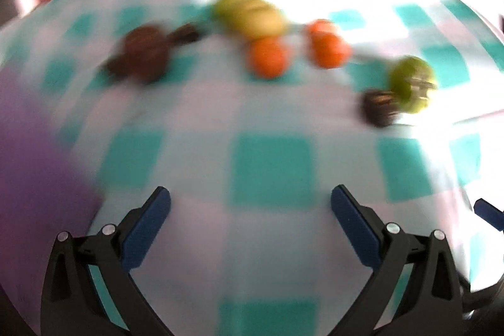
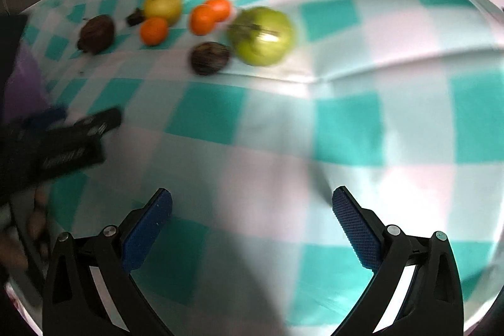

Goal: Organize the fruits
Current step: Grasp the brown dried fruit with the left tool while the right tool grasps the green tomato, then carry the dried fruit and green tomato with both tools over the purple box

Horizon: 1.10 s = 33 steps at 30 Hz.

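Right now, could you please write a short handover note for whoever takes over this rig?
Left gripper: open, empty, over the checked tablecloth.
Right gripper: open, empty.
Fruits lie loose at the far side of the cloth: three oranges, a yellow-green pear, a large green fruit and two dark brown fruits, one beside the green one.
Done: nothing grouped that I can tell.
Left: sorting all of them.

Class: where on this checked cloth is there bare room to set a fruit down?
Bare: the wide stretch of checked cloth between both open claws and the fruit row, and right of the green apple. Crowded: the far left, around the oranges and pear.
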Each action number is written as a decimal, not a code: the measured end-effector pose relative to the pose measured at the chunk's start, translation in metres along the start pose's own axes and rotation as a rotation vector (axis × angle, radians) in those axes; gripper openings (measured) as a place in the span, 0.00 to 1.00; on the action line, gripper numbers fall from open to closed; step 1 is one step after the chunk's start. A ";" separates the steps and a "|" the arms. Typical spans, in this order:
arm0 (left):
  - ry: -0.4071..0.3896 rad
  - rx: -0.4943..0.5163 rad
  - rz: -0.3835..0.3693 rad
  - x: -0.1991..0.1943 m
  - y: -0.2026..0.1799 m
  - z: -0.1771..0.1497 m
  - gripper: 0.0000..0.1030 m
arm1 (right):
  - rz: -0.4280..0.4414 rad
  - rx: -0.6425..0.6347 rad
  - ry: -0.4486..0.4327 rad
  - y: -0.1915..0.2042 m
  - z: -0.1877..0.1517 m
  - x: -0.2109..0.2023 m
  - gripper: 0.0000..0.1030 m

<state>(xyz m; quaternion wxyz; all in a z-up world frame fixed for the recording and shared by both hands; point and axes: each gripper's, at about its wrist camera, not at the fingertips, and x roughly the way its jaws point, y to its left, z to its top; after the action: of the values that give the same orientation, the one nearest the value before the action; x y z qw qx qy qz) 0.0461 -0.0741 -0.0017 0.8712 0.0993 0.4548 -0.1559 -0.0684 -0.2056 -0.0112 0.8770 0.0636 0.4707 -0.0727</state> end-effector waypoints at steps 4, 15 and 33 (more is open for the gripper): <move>-0.079 0.221 -0.102 0.013 -0.040 0.035 0.98 | -0.004 0.076 0.010 -0.018 -0.006 0.001 0.95; -0.021 0.295 -0.294 0.061 -0.020 0.086 0.39 | -0.022 0.171 0.001 -0.024 0.018 0.018 0.83; -0.062 0.079 -0.218 -0.025 0.053 -0.019 0.39 | -0.105 0.242 -0.046 0.011 0.129 0.085 0.61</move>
<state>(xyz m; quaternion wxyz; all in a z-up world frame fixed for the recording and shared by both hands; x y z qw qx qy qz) 0.0379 -0.0139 0.0097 0.8582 0.0786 0.4291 -0.2706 0.0852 -0.2236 -0.0114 0.8685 0.1426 0.4407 -0.1763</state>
